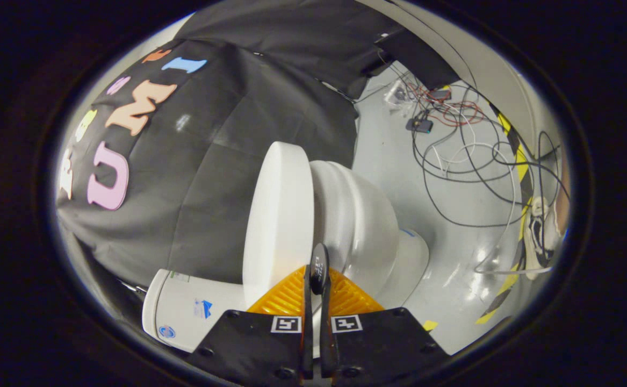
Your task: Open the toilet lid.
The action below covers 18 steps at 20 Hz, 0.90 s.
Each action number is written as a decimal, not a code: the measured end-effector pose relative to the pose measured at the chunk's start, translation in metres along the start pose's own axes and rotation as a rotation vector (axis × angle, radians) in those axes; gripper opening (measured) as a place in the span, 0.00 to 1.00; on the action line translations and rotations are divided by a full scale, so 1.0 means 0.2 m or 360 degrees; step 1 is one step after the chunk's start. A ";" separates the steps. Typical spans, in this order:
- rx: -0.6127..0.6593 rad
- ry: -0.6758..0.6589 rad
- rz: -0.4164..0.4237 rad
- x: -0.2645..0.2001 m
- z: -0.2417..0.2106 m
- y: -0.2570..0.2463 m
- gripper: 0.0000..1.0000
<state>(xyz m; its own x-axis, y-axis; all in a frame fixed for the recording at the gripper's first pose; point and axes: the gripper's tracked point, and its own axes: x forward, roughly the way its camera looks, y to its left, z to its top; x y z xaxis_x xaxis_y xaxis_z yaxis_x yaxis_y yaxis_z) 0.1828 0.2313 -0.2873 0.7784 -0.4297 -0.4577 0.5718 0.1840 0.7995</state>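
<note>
The view is rolled on its side, with the floor to the right of the white toilet. The thick white toilet lid [278, 215] lies over the seat and bowl [364, 226], and a narrow wedge of gap shows between lid and seat at the far front end. My gripper [317, 271] is shut, its fingers pressed together with nothing seen between them. The fingertips [319, 266] rest at the seam between lid and seat, near the hinge end. The white tank [184, 314] sits just left of the fingers.
The booth's black cloth wall [211, 161] hangs behind the toilet. Loose cables and small electronics [442, 123] lie on the grey floor beyond the bowl. Yellow-black hazard tape [523, 177] runs along the floor, with a shoe [539, 231] beside it.
</note>
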 end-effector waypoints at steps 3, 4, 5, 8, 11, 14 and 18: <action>-0.0091 -0.0032 0.0052 -0.05 0.03 0.10 0.04; -0.0132 -0.0035 0.0055 -0.06 0.03 0.12 0.04; -0.0176 -0.0030 0.0054 -0.07 0.03 0.13 0.03; -0.0274 -0.0025 0.0076 -0.09 0.05 0.20 0.03; -0.0388 -0.0048 0.0142 -0.14 0.06 0.32 0.02; -0.0509 -0.0058 0.0212 -0.20 0.05 0.43 0.02; -0.0631 -0.0090 0.0331 -0.25 0.03 0.58 0.02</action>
<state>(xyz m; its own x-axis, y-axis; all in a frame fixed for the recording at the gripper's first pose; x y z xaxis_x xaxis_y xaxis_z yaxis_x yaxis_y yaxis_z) 0.2093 0.2691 -0.1691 0.8780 -0.3937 -0.2723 0.4687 0.5911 0.6565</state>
